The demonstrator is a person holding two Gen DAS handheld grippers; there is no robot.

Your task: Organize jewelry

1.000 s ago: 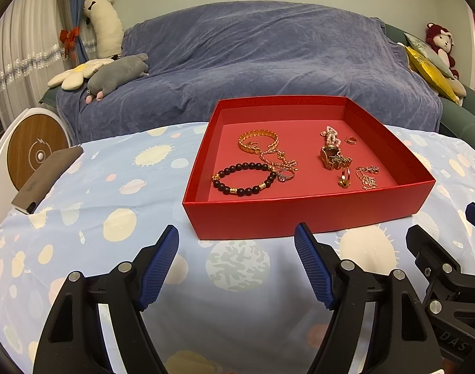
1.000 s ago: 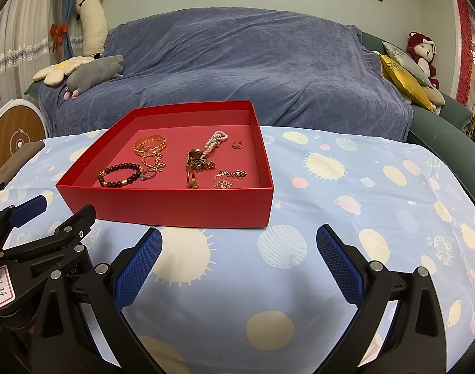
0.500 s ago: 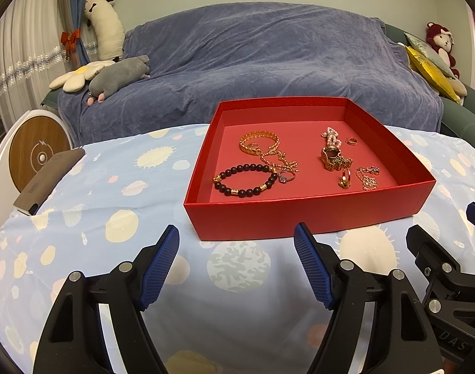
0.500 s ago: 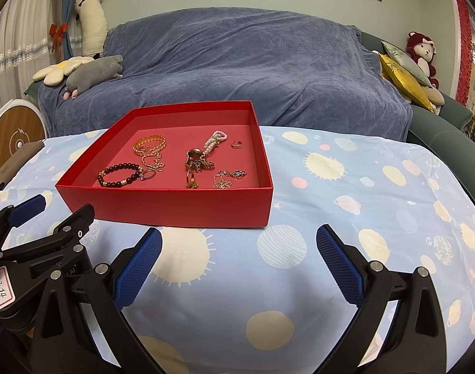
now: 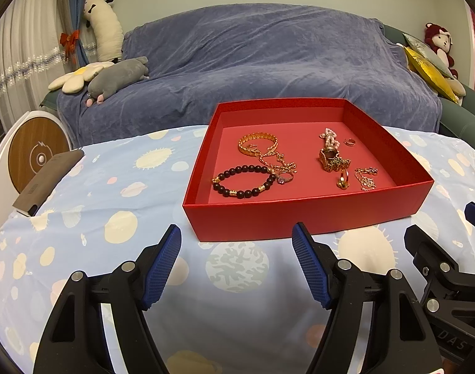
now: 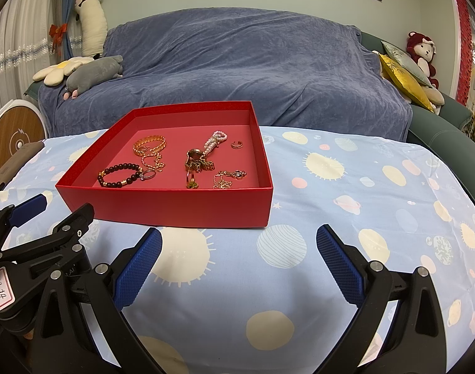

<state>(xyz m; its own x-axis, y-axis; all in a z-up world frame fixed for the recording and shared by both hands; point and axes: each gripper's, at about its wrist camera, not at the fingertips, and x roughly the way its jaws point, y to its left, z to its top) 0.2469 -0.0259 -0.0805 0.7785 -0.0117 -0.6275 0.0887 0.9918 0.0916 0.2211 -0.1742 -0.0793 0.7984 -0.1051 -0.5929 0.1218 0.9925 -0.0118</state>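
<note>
A: Left wrist view, item one: red box [image 5: 299, 221], standing on the desk [image 5: 118, 205] near its far edge, under a planet-print cloth. Contents: beaded bracelet [image 5: 245, 180] by the near-left corner, gold bangle [image 5: 257, 144] behind it with a gold chain [image 5: 276, 160] trailing off it, pearl strand [image 5: 330, 134], small ring [image 5: 349, 141].

B: Claws?

A: Left claw [image 5: 235, 266] empty, jaws wide but closing slightly, short of the box's near wall. Right claw [image 6: 239, 268] spread open, empty, off the box's near-right corner.

B: Risks?

A: Chain overlaps the bangle and a ring beside the bracelet; lifting one piece would likely drag its neighbours. Broad pads may fumble thin links. A low approach could shove the light box.
</note>
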